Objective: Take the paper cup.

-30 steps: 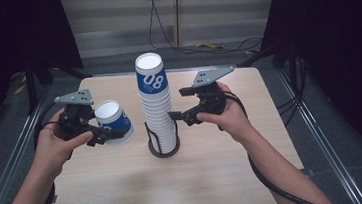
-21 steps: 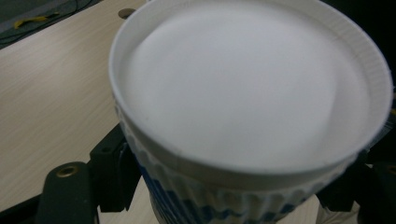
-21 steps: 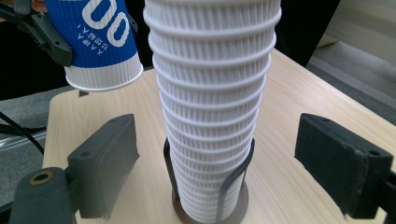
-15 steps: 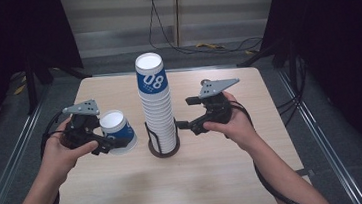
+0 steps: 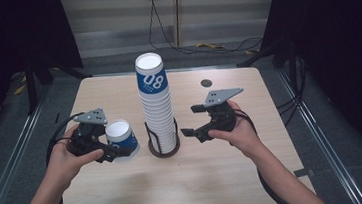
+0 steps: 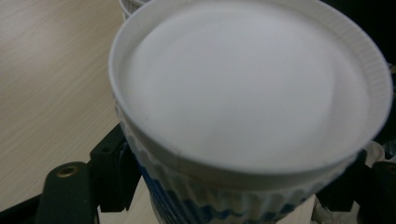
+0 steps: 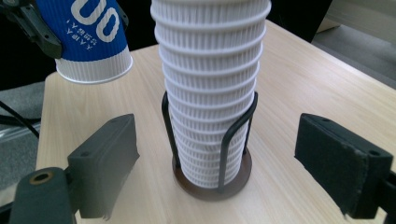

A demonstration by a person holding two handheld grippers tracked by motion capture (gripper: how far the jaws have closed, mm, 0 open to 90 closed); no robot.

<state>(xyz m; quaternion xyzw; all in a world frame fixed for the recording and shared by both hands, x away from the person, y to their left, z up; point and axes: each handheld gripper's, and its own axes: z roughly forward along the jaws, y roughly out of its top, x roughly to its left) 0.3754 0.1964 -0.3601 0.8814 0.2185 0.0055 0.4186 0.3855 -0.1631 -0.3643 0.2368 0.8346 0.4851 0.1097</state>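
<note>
The left tongs [image 5: 107, 152] are closed on a single blue-and-white paper cup [image 5: 121, 140], which is held upside down with its white base uppermost and slightly tilted; in the left gripper view the cup's ribbed wall [image 6: 196, 200] is seen clamped between the two black jaws. In the right gripper view the same cup [image 7: 88, 39] is seen raised clear of the counter, its rim not touching the surface. The right tongs [image 5: 188, 131] are held open, with nothing between the jaws, and are pointed at the lower part of the stack from its right side; in the right gripper view the stack is framed between the two spread pads [image 7: 109, 163] without contact. The tall stack of inverted cups [image 5: 157, 109] is set in a black wire holder [image 5: 163, 143] with a round dark base, standing near the middle of the wooden counter [image 5: 201, 180]. The top cup of the stack is blue with white numerals. The held cup is just beside the stack, to its left. A small dark round disc [image 5: 206, 83] is noted on the counter behind the right hand [image 5: 237, 131].
</note>
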